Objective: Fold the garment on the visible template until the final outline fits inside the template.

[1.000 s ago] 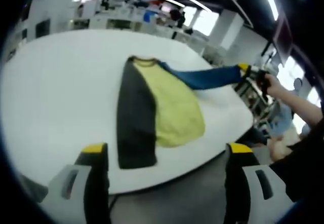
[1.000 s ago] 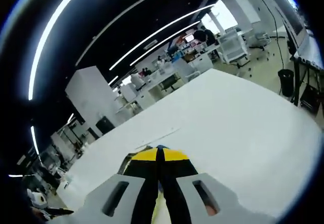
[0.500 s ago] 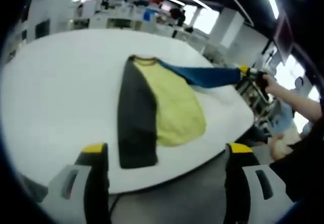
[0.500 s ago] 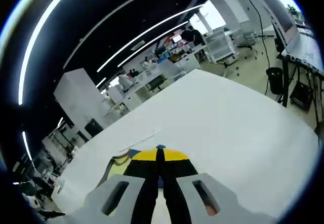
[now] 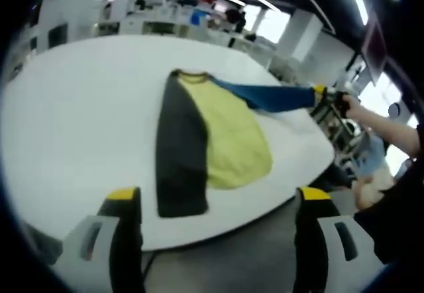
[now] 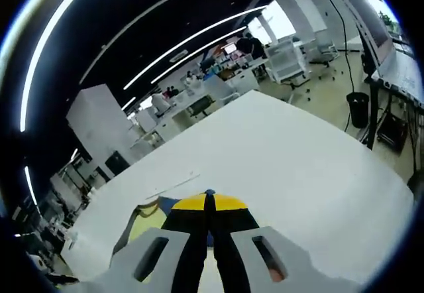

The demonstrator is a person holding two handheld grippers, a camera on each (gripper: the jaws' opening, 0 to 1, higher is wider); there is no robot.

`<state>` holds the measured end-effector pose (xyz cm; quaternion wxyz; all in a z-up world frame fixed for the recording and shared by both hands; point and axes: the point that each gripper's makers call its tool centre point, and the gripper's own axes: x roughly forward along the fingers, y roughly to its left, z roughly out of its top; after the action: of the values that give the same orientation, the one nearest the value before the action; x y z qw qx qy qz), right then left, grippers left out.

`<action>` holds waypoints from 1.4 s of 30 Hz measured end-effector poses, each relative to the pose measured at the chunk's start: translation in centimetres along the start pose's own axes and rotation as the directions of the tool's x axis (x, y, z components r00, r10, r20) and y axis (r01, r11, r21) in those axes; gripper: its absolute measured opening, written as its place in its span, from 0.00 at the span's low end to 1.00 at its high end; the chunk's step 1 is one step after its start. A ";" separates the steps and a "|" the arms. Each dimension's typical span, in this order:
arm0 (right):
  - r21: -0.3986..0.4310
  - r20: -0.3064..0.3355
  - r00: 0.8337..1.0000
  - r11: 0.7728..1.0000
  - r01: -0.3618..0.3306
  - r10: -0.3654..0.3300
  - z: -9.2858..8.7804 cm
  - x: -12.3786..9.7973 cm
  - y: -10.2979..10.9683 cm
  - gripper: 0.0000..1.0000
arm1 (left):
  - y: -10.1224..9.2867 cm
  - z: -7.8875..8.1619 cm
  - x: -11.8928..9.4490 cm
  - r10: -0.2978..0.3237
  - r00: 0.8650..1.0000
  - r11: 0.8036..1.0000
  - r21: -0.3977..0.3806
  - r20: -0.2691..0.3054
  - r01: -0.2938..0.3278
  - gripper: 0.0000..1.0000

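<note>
Lying flat on the white table [image 5: 73,120], the garment [image 5: 212,140] shows a yellow body with a dark panel folded along its left side. We record its blue sleeve [image 5: 268,97] stretched out to the right, its end clamped in the right gripper [image 5: 326,98] (jaws pressed together in the right gripper view, blue cloth between the tips). We find the left gripper [image 5: 215,203] hovering at the near table edge, jaws wide apart, holding nothing.
</note>
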<state>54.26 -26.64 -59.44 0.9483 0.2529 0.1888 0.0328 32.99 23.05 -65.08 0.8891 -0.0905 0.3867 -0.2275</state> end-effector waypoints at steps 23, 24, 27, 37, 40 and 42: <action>-0.083 -0.061 0.997 0.996 0.035 -0.041 1.0 3.4 -4.3 0.01 | -1.0 1.1 2.4 -0.009 1.000 0.998 0.061 -0.027 0.011 0.97; -0.086 -0.065 0.997 0.996 0.035 -0.040 1.0 3.6 -4.5 0.01 | -1.0 1.3 2.5 -0.012 1.000 0.998 0.060 -0.022 0.013 0.97; -0.091 -0.073 0.996 0.995 0.037 -0.044 1.0 4.1 -5.2 0.01 | -1.0 1.8 2.8 -0.015 1.000 0.998 0.064 -0.021 0.016 0.97; -0.109 -0.096 0.993 0.992 0.056 -0.067 1.0 5.9 -7.6 0.01 | -0.9 1.9 3.9 -0.001 0.999 0.998 0.056 -0.054 0.004 0.95; -0.110 -0.099 0.992 0.991 0.071 -0.082 1.0 6.2 -8.3 0.01 | -0.8 1.6 4.2 -0.001 0.998 0.999 0.054 -0.066 0.004 0.94; -0.111 -0.104 0.991 0.991 0.076 -0.088 0.9 6.5 -8.7 0.01 | -0.9 1.5 4.5 0.001 0.997 0.999 0.051 -0.074 0.003 0.94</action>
<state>60.35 -33.57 -65.19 0.9494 0.1917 0.2483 0.0175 36.46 20.09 -66.61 0.8762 -0.0596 0.4133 -0.2407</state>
